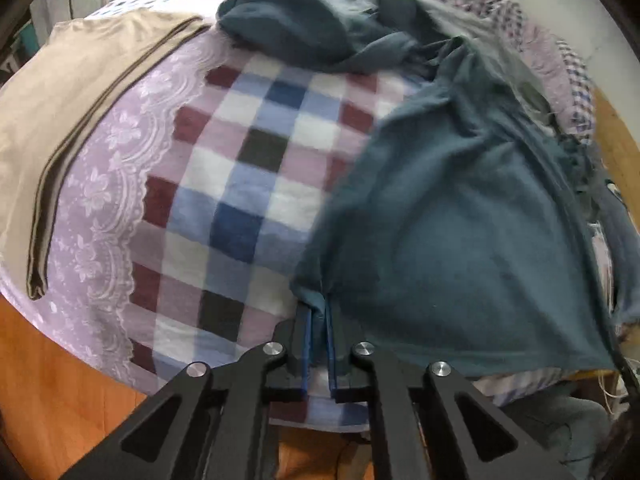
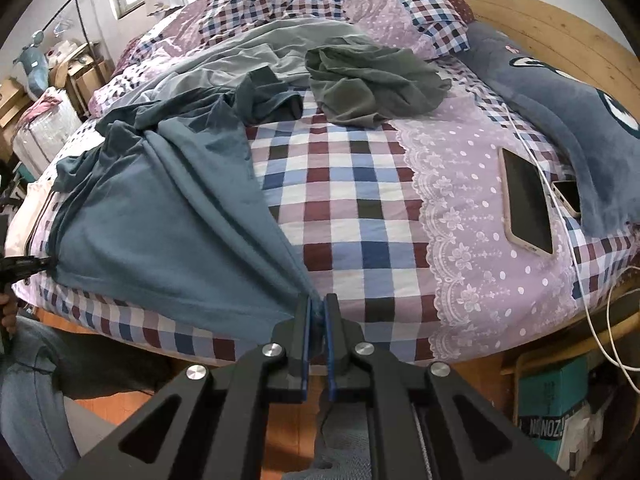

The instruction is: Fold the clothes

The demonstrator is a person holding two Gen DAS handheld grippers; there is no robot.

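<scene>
Both grippers' fingers pinch corners of the teal garment [image 2: 160, 220], left gripper [image 1: 319, 312], right gripper [image 2: 318, 312].

You have two tools in view, the left tool [image 1: 319, 312] and the right tool [image 2: 318, 309], one in each hand. On the one bed [image 2: 360, 216] you have four garments: one teal shirt [image 2: 160, 216], one light grey garment [image 2: 256, 54], one dark grey-green garment [image 2: 372, 80] and one beige garment [image 1: 68, 92]. You also have two phones [image 2: 526, 208], one white cable [image 2: 596, 320] and one checked pillow [image 2: 424, 12].
</scene>
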